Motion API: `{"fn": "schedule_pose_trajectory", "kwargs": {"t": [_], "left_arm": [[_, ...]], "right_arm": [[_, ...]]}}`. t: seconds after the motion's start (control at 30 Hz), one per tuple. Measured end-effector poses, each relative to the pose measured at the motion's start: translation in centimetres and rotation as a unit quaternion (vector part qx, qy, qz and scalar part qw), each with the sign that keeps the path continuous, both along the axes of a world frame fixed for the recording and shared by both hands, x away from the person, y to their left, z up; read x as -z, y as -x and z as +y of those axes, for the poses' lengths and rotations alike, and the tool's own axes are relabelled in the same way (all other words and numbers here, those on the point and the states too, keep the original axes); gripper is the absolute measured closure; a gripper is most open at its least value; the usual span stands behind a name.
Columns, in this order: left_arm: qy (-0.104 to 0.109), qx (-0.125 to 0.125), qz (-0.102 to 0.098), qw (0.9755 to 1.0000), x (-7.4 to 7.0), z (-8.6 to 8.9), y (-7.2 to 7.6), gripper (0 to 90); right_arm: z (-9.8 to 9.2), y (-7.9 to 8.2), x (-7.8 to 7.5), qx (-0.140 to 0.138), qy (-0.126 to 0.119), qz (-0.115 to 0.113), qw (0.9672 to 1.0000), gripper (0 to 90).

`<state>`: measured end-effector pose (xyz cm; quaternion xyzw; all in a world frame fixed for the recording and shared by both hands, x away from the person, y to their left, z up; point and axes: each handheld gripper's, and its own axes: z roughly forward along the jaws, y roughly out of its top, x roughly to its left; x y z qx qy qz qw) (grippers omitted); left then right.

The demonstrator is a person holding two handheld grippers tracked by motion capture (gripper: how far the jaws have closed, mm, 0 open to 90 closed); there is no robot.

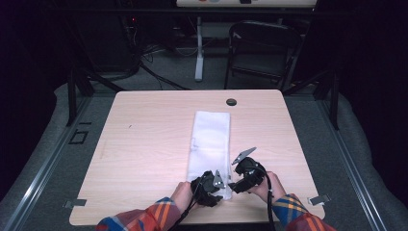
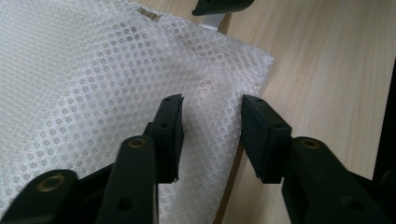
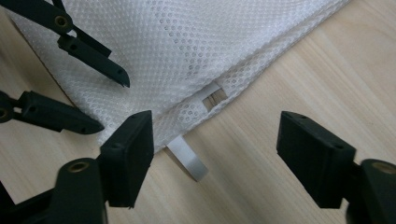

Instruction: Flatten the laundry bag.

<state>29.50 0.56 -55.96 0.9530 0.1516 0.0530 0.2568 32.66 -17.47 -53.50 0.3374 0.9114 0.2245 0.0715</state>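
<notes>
A pale wood-grain tabletop [image 1: 144,139] carries a folded white mesh laundry bag [image 1: 210,139], lying lengthwise down its middle, near a dark round grommet [image 1: 231,102] at the far edge.

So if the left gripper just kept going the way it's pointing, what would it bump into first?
Most likely the white mesh bag: the left gripper straddles the bag's near edge, jaws apart, with the wooden table right beneath it.

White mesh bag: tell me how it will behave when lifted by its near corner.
The white mesh bag will probably drape limply, being thin netted fabric folded flat. It looks light. Its folded layers may separate, as the edges lie loosely stacked.
</notes>
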Motion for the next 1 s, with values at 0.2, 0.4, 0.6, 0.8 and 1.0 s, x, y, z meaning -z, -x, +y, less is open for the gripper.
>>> {"fn": "schedule_pose_trajectory", "kwargs": {"t": [0.2, 0.4, 0.6, 0.8, 1.0], "left_arm": [[0.012, -0.006, 0.01, 0.9999, 0.0, 0.3, -0.3, 74.3], [0.027, -0.011, 0.022, 0.9993, -0.2, 0.5, -0.5, 80.7], [0.04, -0.021, 0.016, 0.9989, -0.9, 1.0, -0.6, 85.6], [0.045, -0.038, 0.001, 0.9983, -1.7, 1.8, -0.9, 87.1], [0.058, -0.067, -0.012, 0.996, -2.6, 3.2, -1.6, 87.6]], "right_arm": [[0.2, 0.1, 0.2, -0.006, 0.003, 0.004, 1.0, 45.8], [1.0, 0.6, 0.7, -0.041, -0.021, 0.031, 0.9985, 81.3], [1.7, 0.5, 1.7, -0.05, 0.002, 0.038, 0.998, 88.9], [1.7, 0.7, 1.9, -0.042, -0.01, 0.035, 0.9985, 90.0], [1.7, 0.6, 1.8, -0.048, 0.0, 0.036, 0.9982, 90.0]]}}
